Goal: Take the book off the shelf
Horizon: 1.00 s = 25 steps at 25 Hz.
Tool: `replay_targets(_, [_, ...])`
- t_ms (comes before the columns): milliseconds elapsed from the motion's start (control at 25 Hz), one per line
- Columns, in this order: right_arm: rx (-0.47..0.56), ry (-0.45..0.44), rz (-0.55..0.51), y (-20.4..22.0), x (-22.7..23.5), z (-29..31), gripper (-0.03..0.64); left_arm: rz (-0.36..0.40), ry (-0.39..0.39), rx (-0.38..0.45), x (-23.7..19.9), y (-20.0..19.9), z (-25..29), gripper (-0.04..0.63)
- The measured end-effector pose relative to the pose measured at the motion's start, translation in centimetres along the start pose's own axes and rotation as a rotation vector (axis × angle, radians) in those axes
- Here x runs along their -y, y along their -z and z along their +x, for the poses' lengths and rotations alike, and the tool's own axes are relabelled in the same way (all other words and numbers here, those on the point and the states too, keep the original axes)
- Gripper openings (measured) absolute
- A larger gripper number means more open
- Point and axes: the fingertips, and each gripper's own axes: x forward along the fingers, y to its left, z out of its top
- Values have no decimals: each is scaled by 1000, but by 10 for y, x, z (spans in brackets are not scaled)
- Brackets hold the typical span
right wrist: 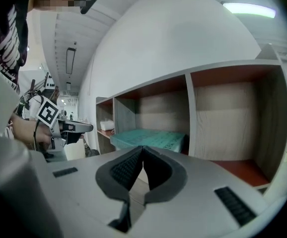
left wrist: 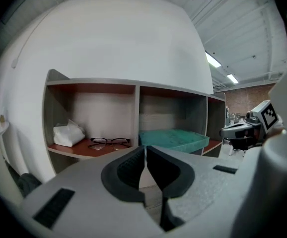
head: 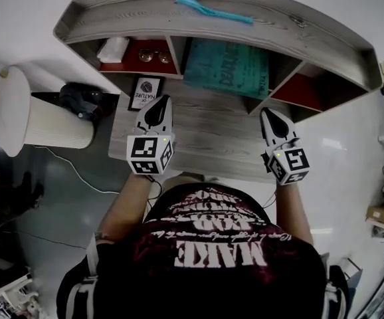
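Left gripper point(head: 160, 105) hovers over the desk's point(head: 205, 141) left part, jaws pressed together on nothing, beside a small black card point(head: 144, 92). Behind it I see a white wad point(head: 114, 48) and glasses point(head: 152, 56) in the shelf's point(head: 179, 20) left compartment. The teal book point(head: 226, 67) lies flat in the middle compartment, its front edge jutting out. My right gripper point(head: 269, 115), likewise closed and empty, hangs over the desk's right part.

In the head view, the far part of the teal book point(head: 226, 68) is being hidden under the top of the shelf point(head: 125, 8), and its cover print is being rendered too blurred to read. The right compartment point(head: 298, 90) is being largely covered as well. A white ribbed cylinder point(head: 46, 128) is being cut off by the left edge.
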Motion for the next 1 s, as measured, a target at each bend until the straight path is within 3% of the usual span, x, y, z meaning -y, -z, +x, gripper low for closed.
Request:
replay_targets(40, [-10, 8, 8, 1, 4, 5, 8, -13, 20, -4, -1, 0, 11, 8])
replay_targets(120, [-32, 18, 35, 4, 12, 16, 90, -29, 55, -13, -1, 1, 30, 9])
replay_targets(240, [-56, 38, 69, 8, 23, 31, 131, -40, 95, -35, -3, 5, 54, 10])
replay_targets(320, [-55, 56, 87, 8, 30, 40, 156, -53, 137, -52, -3, 7, 68, 68])
replay_targets(440, [-45, 89, 111, 4, 41, 50, 161, -79, 209, -68, 1, 8, 85, 130])
replay_targets(680, [-56, 154, 184, 8, 59, 53, 198, -155, 254, -89, 4, 6, 100, 153])
replay_targets(1000, [-32, 100, 414, 13, 59, 61, 161, -307, 304, -160, 12, 14, 106, 184])
